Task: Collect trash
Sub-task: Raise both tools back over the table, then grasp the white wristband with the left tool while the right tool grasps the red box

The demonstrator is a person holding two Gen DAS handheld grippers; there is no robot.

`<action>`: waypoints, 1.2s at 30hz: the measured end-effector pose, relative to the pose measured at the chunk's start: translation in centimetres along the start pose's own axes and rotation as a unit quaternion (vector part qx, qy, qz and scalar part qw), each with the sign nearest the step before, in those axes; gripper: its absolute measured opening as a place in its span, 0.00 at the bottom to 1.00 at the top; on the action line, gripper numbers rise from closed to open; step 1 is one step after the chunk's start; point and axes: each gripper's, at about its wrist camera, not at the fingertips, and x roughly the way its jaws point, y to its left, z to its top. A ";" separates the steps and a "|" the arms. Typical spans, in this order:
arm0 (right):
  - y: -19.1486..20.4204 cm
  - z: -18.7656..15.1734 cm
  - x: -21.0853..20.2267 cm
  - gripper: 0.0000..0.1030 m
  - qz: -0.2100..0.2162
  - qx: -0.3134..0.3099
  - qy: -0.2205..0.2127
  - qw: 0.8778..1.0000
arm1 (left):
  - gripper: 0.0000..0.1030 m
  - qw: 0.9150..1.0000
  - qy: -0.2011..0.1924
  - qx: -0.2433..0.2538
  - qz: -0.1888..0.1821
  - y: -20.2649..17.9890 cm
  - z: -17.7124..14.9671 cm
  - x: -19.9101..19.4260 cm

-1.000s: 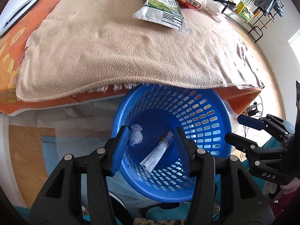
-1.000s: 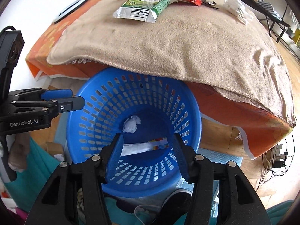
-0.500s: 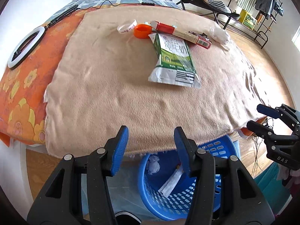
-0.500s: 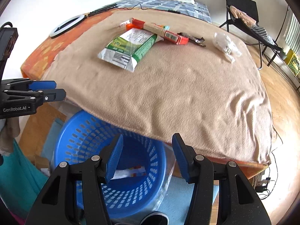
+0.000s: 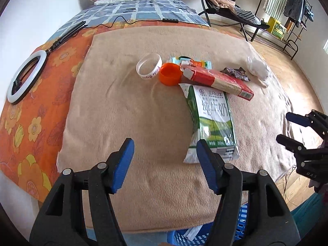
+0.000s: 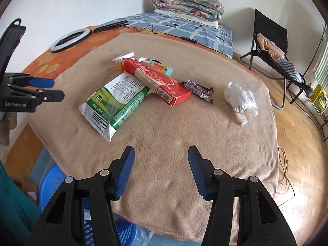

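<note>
Both grippers, left [image 5: 165, 165] and right [image 6: 161, 169], hover with jaws wide apart, holding nothing; some paper already in the basket [image 5: 242, 215]; carton [image 6: 114, 102], box [image 6: 157, 81], wrapper [image 6: 197, 89] and bag [image 6: 240, 99] remain on the bed [image 6: 174, 143].

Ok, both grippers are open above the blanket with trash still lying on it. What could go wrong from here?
1. The red box lies across the milk carton, so lifting the carton first may tip the box off.
2. The blue basket sits mostly hidden under the blanket edge, so drops could miss it.
3. The left gripper and right gripper hover close together and could collide if both reach for the pile.
</note>
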 end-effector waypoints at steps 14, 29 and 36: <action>-0.4 3.5 6.0 0.69 -0.026 -0.111 -0.009 0.993 | 0.63 0.999 0.010 -0.035 -0.021 2.0 7.9 6.7; 0.2 5.7 9.7 0.68 -0.050 -0.187 -0.049 0.980 | 0.42 0.996 0.037 -0.066 -0.055 3.7 11.9 12.6; -1.6 7.5 9.3 0.46 -0.005 -0.150 -0.055 0.987 | 0.13 0.992 0.044 -0.089 -0.073 4.2 12.4 13.6</action>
